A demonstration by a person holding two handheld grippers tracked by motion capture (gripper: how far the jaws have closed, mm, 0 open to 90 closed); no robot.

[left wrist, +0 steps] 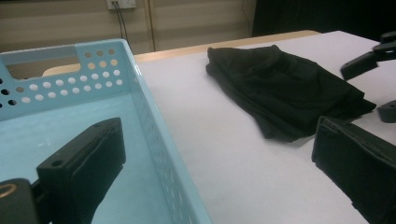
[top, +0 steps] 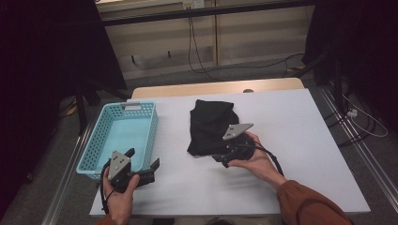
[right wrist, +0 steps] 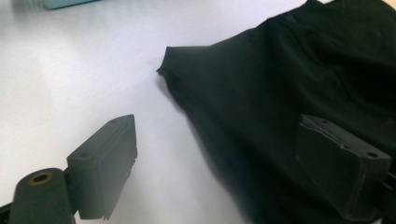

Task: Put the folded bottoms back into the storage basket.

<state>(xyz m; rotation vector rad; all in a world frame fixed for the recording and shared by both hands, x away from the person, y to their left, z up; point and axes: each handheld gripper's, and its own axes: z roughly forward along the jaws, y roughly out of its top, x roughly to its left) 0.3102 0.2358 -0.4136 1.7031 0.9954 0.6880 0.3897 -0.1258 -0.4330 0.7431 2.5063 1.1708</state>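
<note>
High view: a black garment (top: 210,125) lies crumpled near the middle of the white bench (top: 300,140), its long axis running from far to near, with the near edge pointing toward the person. The right gripper (top: 224,157) sits at that near edge, just right of the garment's near left corner, and its jaws stand wide with no cloth pinched yet. In the right gripper view one jaw is over the bare bench and the other is over the dark fabric (right wrist: 299,84), so the cloth's edge runs between them, and whether a pad touches the cloth I cannot tell.

The left gripper (top: 141,164) is well apart from the garment, low at the near left, by the near right corner of the light blue basket (top: 101,136); its jaws are also wide and hold nothing. In the left gripper view the basket wall (left wrist: 154,135) runs up between the jaws and the garment (left wrist: 280,93) lies off to the right.

The right hand is clearly the nearer one. I judge the coming move to be a pinch on that near edge, with the basket waiting to the left.
</note>
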